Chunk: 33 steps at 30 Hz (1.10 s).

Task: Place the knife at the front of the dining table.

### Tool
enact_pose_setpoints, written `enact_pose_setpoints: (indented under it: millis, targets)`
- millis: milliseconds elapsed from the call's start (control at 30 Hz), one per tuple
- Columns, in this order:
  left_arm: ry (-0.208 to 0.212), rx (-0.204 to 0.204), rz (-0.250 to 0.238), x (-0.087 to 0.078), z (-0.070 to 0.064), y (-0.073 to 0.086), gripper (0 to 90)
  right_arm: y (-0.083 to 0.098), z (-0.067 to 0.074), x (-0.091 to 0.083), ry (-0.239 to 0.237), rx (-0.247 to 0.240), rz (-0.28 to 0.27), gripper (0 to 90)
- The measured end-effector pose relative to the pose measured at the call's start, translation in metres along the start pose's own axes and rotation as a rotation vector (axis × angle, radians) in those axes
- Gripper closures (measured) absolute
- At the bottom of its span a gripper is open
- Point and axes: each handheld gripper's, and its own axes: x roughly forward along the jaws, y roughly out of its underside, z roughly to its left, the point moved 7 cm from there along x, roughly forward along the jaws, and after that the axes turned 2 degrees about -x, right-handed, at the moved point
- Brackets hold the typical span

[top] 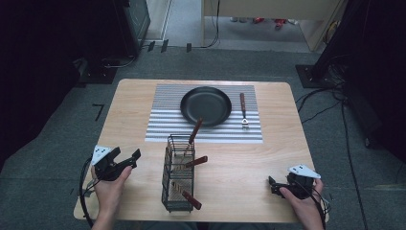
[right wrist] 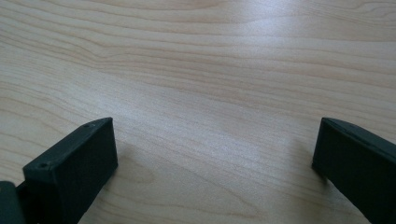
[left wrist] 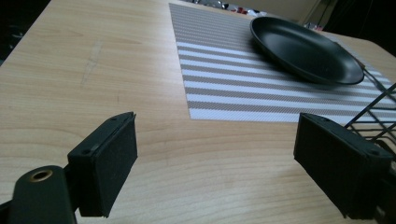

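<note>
A black wire rack [top: 178,175] stands at the table's front middle, holding three brown-handled utensils [top: 195,162]. Behind it a black pan [top: 206,106] rests on a striped placemat [top: 165,125], with a brown-handled fork-like tool [top: 243,109] lying to the pan's right. My left gripper [top: 129,156] hovers left of the rack, jaws wide apart and empty; its own view shows the pan [left wrist: 303,49] and the rack's wire edge [left wrist: 373,109]. My right gripper [top: 273,187] sits low near the front right edge, open over bare wood [right wrist: 205,93].
The wooden table [top: 134,100] has bare room on its left side and front right. Grey carpet, cables [top: 344,124] and dark equipment surround it.
</note>
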Motion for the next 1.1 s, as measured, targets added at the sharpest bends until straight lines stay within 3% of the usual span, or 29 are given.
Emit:
enact_pose_setpoints:
  millis: [33,233,433,600,867,900,933,1067,1100]
  targets:
    - [0.011,0.014,0.006,0.000,-0.003,0.001,12.3,0.000,0.000,0.000,-0.002,-0.002,0.000,0.0]
    - [0.054,0.004,-0.008,-0.005,-0.014,-0.008,9.5,0.000,0.001,0.000,-0.004,-0.005,0.001,0.0]
    - [0.108,0.035,-0.053,-0.015,-0.040,-0.030,9.6,0.000,0.000,0.000,-0.004,-0.005,0.001,0.0]
    - [0.137,0.042,-0.069,-0.017,-0.056,-0.042,9.7,0.000,0.000,0.000,-0.003,-0.005,0.001,0.0]
    - [0.198,0.090,-0.111,-0.021,-0.084,-0.062,14.0,0.000,0.000,0.000,-0.003,-0.005,0.001,0.0]
    - [0.229,0.110,-0.100,-0.019,-0.092,-0.067,14.4,0.000,0.000,0.000,-0.003,-0.006,0.001,0.0]
    - [0.229,0.110,-0.100,-0.019,-0.092,-0.067,15.0,0.000,0.000,0.000,-0.003,-0.006,0.001,0.0]
    - [0.306,0.150,-0.064,-0.013,-0.111,-0.074,19.5,0.000,0.000,0.000,-0.003,-0.006,0.001,0.0]
    - [0.362,0.164,-0.043,-0.010,-0.122,-0.076,24.0,0.000,0.000,0.000,-0.003,-0.006,0.001,0.0]
